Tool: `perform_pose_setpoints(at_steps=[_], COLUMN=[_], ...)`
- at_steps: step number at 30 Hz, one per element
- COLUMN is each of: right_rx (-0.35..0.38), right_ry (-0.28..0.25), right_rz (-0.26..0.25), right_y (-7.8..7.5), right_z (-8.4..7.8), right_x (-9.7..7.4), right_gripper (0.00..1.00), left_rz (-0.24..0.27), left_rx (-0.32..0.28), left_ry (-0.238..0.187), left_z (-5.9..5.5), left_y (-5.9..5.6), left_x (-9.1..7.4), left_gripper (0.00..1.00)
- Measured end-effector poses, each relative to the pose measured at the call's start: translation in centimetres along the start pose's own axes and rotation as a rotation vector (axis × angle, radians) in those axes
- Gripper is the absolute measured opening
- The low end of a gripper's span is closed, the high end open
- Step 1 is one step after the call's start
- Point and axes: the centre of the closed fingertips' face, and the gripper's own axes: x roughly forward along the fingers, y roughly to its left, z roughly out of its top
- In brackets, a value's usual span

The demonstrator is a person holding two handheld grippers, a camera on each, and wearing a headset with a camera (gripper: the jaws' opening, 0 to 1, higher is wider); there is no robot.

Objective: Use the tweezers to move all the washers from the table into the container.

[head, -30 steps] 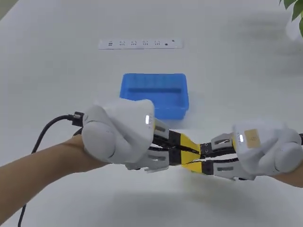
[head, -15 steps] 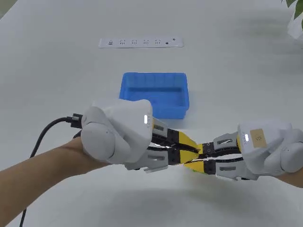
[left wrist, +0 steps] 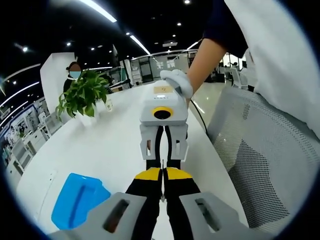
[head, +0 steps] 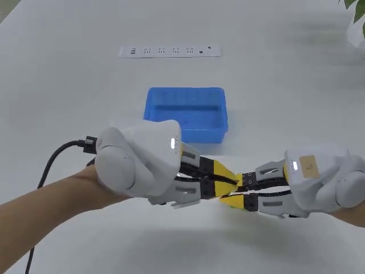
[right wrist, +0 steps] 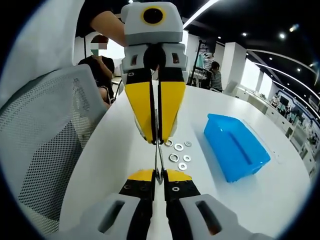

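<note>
Over the last second almost nothing has shifted: the left gripper (head: 225, 178) and the right gripper (head: 244, 188) stay tip to tip low over the white table (head: 68, 103), the right one only bobbing slightly. The thin metal tweezers (right wrist: 158, 160) run between them; in the right gripper view that gripper's own jaws are pressed together on the near end, and the left gripper's yellow jaws (right wrist: 155, 137) are closed on the far end, so both clamp the same tool. This looks like a hand-over or a re-seating of the tweezers, and picking has probably not begun.

The washers (right wrist: 179, 154) lie in a small loose cluster on the table just beneath the meeting tips; the blue container (head: 187, 113) sits near them, just beyond the grippers in the head view, and no washer can be made out in it (its floor looks bare).

Further back lies a white power strip (head: 169, 52), well apart from the work; a black cable (head: 54, 157) trails from the left gripper; a leafy plant (left wrist: 82, 95) stands at the table's far side, and a mesh chair (left wrist: 260, 165) is beside the table. Nothing lies between washers and container; the main hindrance is that both grippers crowd over the washers.
</note>
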Motion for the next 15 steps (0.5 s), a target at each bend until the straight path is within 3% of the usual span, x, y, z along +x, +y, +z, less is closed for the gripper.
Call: perform_pose_setpoints(at_steps=[8, 11, 15], right_rx=[0.038, 0.043, 0.041], right_ry=[0.0, -0.014, -0.037], right_rz=[-0.015, -0.038, -0.031], right_y=[-0.6, -1.1, -1.1], right_z=[1.8, 2.7, 3.7], right_x=[1.0, 1.3, 1.8], right_gripper=[0.12, 0.21, 0.29], left_rz=[0.032, 0.052, 0.077], left_rx=[0.007, -0.005, -0.01], left_ry=[-0.01, -0.022, -0.009], left_z=[-0.2, -0.2, -0.8], left_y=[0.3, 0.4, 0.4], left_x=[-2.1, -3.3, -4.8], left_gripper=[0.05, 0.05, 0.05])
